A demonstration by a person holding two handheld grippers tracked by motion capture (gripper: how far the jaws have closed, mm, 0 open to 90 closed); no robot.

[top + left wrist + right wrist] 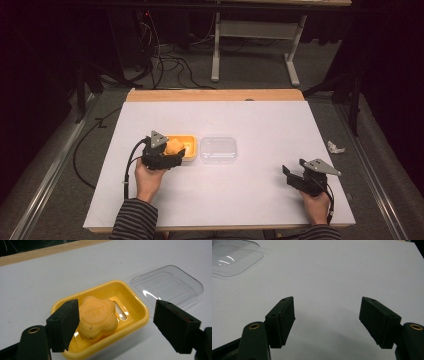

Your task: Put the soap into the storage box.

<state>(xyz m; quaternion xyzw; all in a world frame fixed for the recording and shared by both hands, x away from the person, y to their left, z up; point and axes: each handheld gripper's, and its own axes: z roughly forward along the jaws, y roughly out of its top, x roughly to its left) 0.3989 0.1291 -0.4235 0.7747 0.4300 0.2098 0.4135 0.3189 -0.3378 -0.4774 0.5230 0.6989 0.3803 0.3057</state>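
A yellow soap dish (188,141) (140,312) sits left of the table's middle. An orange flower-shaped soap (175,146) (97,317) lies tilted in it. Just to the dish's right lies a clear plastic lid (218,149) (167,286) (232,257), flat on the white table (250,195). My left gripper (174,153) (120,317) hovers over the dish's near end, open, jaws spread wide on either side of the soap, the left jaw close against it. My right gripper (288,173) (327,312) is open over bare table at the front right, holding nothing.
A wooden strip (215,95) runs along the table's far edge. A crumpled white scrap (335,147) lies on the floor to the right. Cables (170,65) and a white table frame (255,30) stand beyond the far edge.
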